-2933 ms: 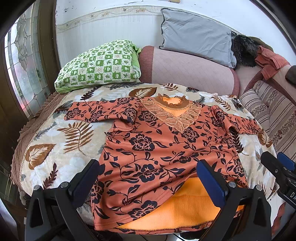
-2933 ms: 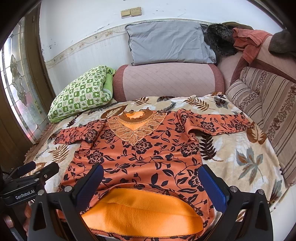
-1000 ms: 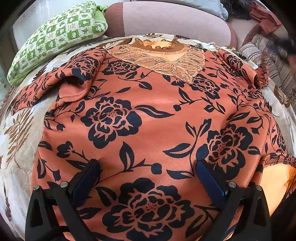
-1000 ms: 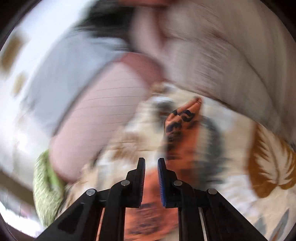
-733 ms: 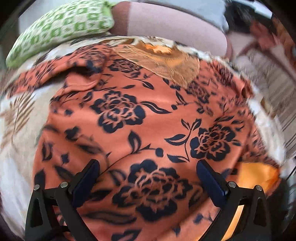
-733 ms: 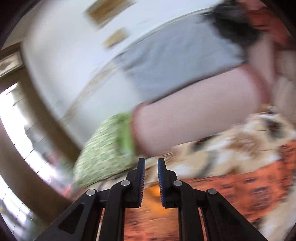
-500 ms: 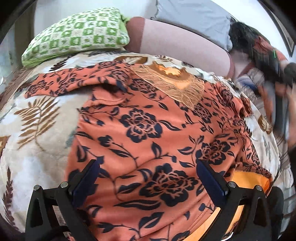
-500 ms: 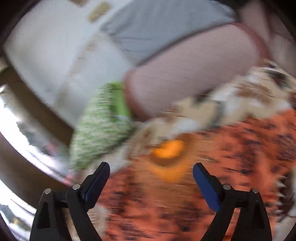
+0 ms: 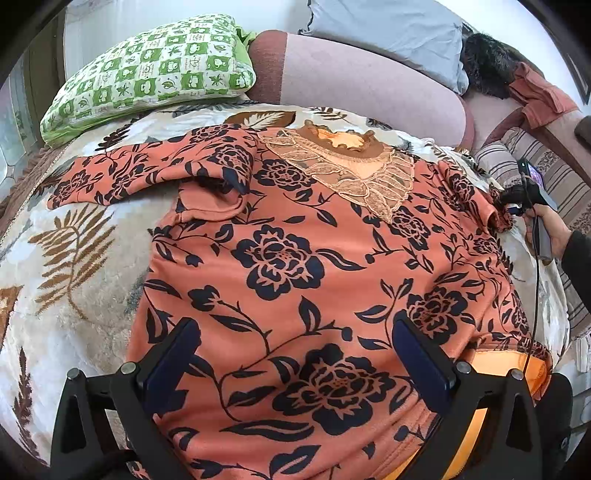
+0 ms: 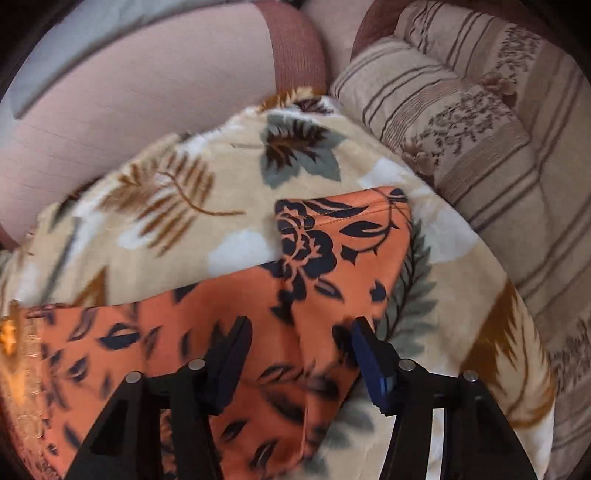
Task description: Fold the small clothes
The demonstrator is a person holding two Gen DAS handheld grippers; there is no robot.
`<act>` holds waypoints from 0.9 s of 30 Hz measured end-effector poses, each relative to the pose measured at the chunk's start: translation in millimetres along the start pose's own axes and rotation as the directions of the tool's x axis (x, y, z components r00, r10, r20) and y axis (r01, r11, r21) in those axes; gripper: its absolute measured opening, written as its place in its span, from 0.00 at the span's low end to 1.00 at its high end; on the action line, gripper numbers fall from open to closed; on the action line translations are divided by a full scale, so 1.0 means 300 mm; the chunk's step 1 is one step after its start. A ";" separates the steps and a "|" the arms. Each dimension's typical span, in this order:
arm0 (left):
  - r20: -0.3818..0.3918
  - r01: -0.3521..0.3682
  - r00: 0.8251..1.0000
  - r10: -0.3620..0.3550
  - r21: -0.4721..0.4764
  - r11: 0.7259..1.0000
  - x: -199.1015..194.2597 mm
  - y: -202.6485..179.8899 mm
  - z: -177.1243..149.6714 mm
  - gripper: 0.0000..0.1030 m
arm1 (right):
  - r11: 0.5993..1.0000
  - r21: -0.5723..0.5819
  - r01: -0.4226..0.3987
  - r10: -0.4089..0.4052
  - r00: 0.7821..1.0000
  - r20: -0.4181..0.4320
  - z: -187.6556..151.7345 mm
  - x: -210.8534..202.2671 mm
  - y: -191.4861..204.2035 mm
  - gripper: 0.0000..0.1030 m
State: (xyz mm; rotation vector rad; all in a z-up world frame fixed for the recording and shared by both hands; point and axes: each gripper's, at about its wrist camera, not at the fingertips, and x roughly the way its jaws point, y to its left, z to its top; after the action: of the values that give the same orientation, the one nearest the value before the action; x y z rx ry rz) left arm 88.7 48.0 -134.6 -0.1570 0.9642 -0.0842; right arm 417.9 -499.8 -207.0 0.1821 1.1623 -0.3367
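Observation:
An orange top with black flowers [image 9: 295, 266] lies face up on a leaf-patterned blanket [image 9: 66, 258], its lace collar [image 9: 343, 162] at the far side. Its left sleeve [image 9: 147, 173] is spread out to the left. My left gripper [image 9: 293, 358] is open and empty above the lower body of the top. My right gripper [image 10: 301, 347] is open, with its fingers on either side of the right sleeve [image 10: 332, 251] near the cuff. It also shows at the right of the left wrist view [image 9: 517, 201], held in a hand.
A green checked pillow [image 9: 155, 70] lies at the far left. A pink bolster [image 9: 369, 81] and a grey pillow [image 9: 384, 33] run along the back. Striped cushions [image 10: 480, 140] border the blanket on the right. Clothes [image 9: 535, 99] are piled at the far right.
My right gripper has opened and swung over to the right sleeve, low over the cuff. My left gripper has pulled back a little from the top and stays open.

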 end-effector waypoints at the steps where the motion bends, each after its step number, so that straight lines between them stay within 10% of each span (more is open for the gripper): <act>1: 0.001 0.000 1.000 0.000 -0.001 1.000 -0.001 0.004 0.000 1.00 | 0.998 0.061 -0.031 0.030 1.000 0.009 -0.002 -0.004 -0.032 0.21; 6: 0.018 0.010 1.000 -0.009 -0.027 1.000 -0.020 0.033 -0.008 1.00 | 0.876 0.407 -0.260 0.268 0.963 0.039 -0.046 -0.009 -0.250 0.05; 13: 0.058 0.002 0.998 0.001 -0.050 0.999 -0.097 0.083 -0.036 1.00 | 0.846 0.383 -0.371 0.342 0.929 0.145 -0.068 -0.197 -0.234 0.05; 19: 0.098 0.002 0.995 0.009 -0.117 0.993 -0.157 0.152 -0.064 1.00 | 0.818 0.075 -0.570 0.541 0.808 0.234 -0.097 -0.522 0.134 0.05; 24: 0.121 -0.007 0.992 0.023 -0.127 0.992 -0.200 0.177 -0.083 1.00 | 0.691 -0.175 -0.701 0.723 0.675 0.150 -0.303 -0.707 0.595 0.05; 27: 0.129 -0.016 0.991 0.034 -0.141 0.990 -0.224 0.200 -0.094 1.00 | 0.648 -0.237 -0.724 0.750 0.660 0.039 -0.448 -0.676 0.850 0.09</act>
State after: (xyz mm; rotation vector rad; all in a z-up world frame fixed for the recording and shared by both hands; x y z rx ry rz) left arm 27.4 114.0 -106.1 -0.2761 0.8406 0.0168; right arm 319.4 -185.8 -81.1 0.4348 0.8852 0.5039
